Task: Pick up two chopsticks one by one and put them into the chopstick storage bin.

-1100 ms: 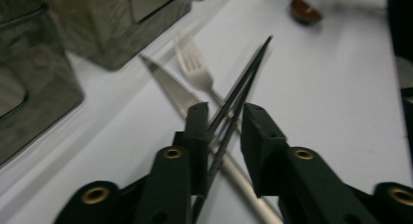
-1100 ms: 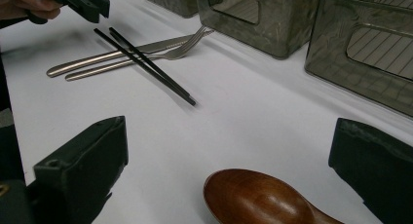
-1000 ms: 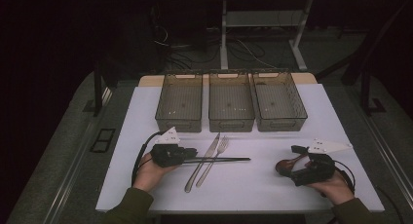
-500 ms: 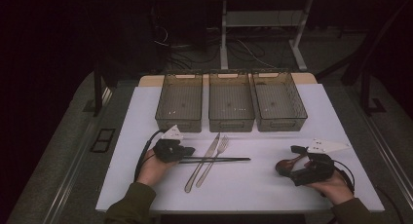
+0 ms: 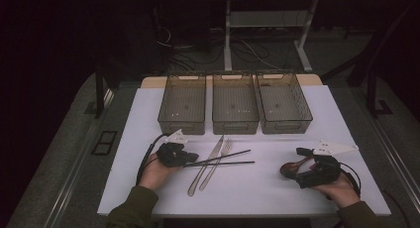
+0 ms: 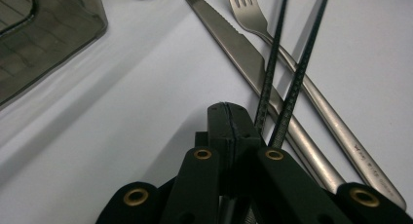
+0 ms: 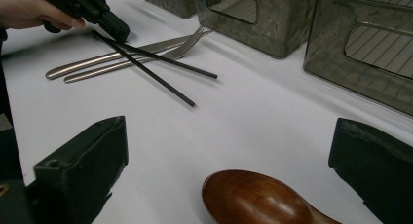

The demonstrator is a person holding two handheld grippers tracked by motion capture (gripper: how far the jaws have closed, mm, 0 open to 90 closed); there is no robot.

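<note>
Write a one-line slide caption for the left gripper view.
Left gripper, jaws shut, beside two black chopsticks crossing a knife and fork.

A lab-style recording bench is being shown rather than a home or kitchen. A white table top [image 5: 148, 119] is being lit alone while the surrounding room is being kept dark. Loose cables [image 5: 247, 52] are being left trailing on the grey floor beside the white legs of a stand [image 5: 228, 34]. Three identical smoked plastic bins [image 5: 235, 103] are being lined up in a neat row.
</note>
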